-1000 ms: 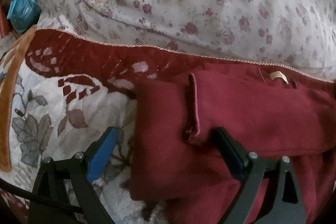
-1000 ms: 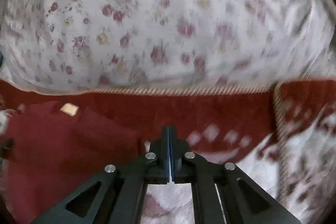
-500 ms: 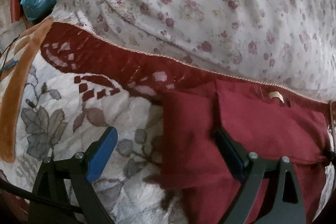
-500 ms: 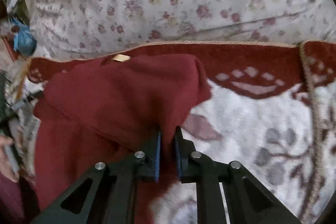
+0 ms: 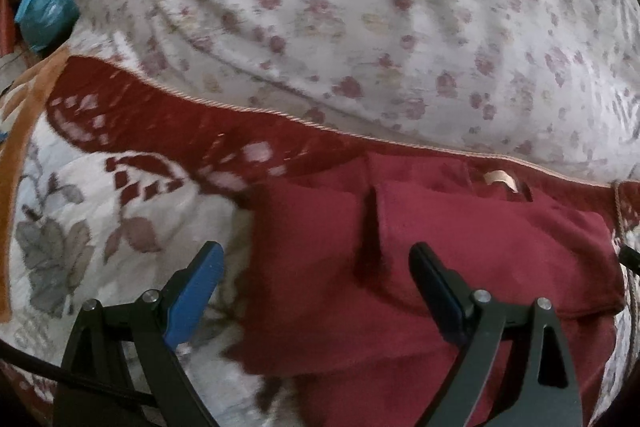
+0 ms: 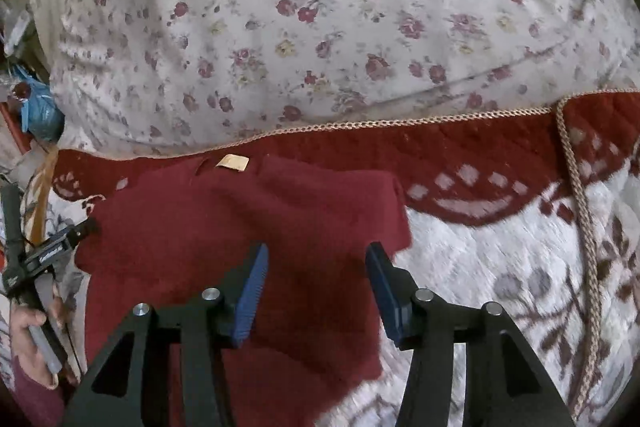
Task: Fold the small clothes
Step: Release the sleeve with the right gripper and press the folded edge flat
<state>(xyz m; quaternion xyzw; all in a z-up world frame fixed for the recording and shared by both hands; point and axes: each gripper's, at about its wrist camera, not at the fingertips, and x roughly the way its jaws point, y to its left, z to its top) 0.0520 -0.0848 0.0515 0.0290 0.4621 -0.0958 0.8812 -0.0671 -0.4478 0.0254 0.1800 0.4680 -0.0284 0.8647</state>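
Two hand-held grippers are hovering over a maroon garment (image 6: 240,227): the left hand-held gripper (image 5: 316,263) is gaping empty, while the right hand-held gripper (image 6: 316,263) is opening, its jaws clear of the cloth; smoothing the sleeve fold at nine o'clock looks wise.

Your biggest wall is the floral pillow (image 6: 320,27) bulging up right behind the blanket's corded edge (image 6: 400,121), so going forward you run into it almost right away. To the right of the maroon garment (image 6: 240,227) there's a wide flat stretch of patterned blanket (image 6: 500,267), with only the rope trim (image 6: 580,227) running across it. On the left side you've got open blanket (image 5: 100,207) too, out to the orange border (image 5: 24,155). Past that it's cluttered: a blue bag (image 5: 44,7) sits by the pillow's corner. Your left claw (image 6: 80,231) hangs just off the garment's left edge.
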